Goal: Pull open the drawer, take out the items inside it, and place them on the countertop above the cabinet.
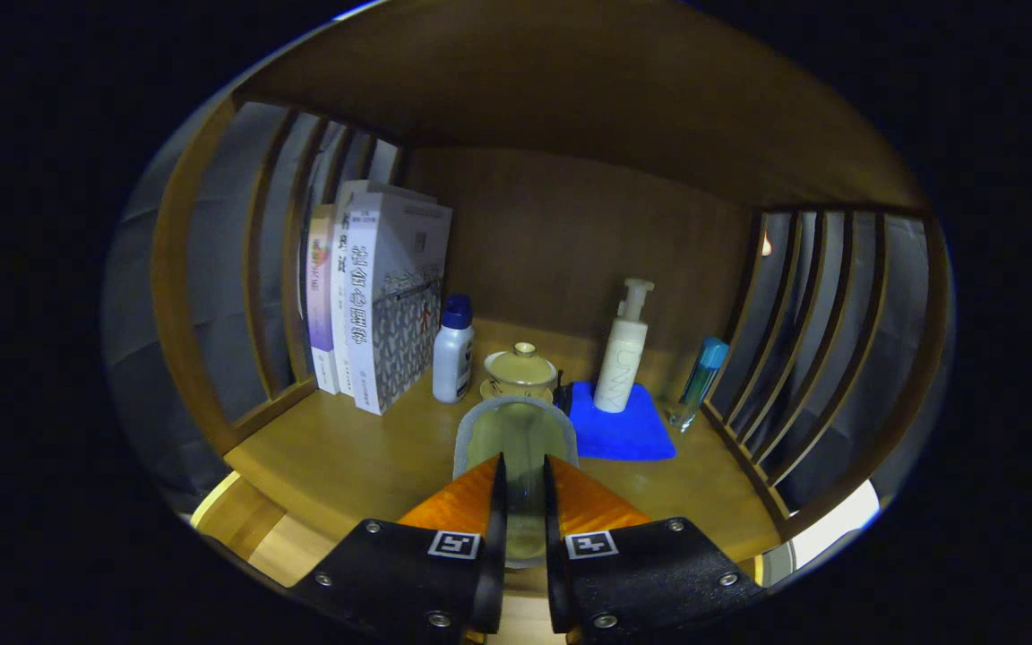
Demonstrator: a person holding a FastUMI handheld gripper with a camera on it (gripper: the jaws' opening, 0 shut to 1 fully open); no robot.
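Gripper (523,475) is pinching a clear glass cup (516,448), both fingers pressed on its wall, cup sticking out just ahead of the tips and held above the countertop (346,457). Can't tell if the cup's base is touching the wood yet.

Stuff already on the shelf beyond the tips: small lidded teacup (520,369) directly ahead & close, blue cloth (623,430) ahead-right w/ a pump bottle (622,349) standing on it, white bottle w/ blue cap (453,351) ahead-left, books (373,296) further left, a slim blue-capped tube (700,376) far right by the slats.

Risks, my read: glass is slick, so a thin pinch could slip or let the cup tilt. Pushing fwd any more would prob knock the teacup. Letting go before the base sits flat = tip-over. Setting it half on the cloth edge would leave it wobbly.
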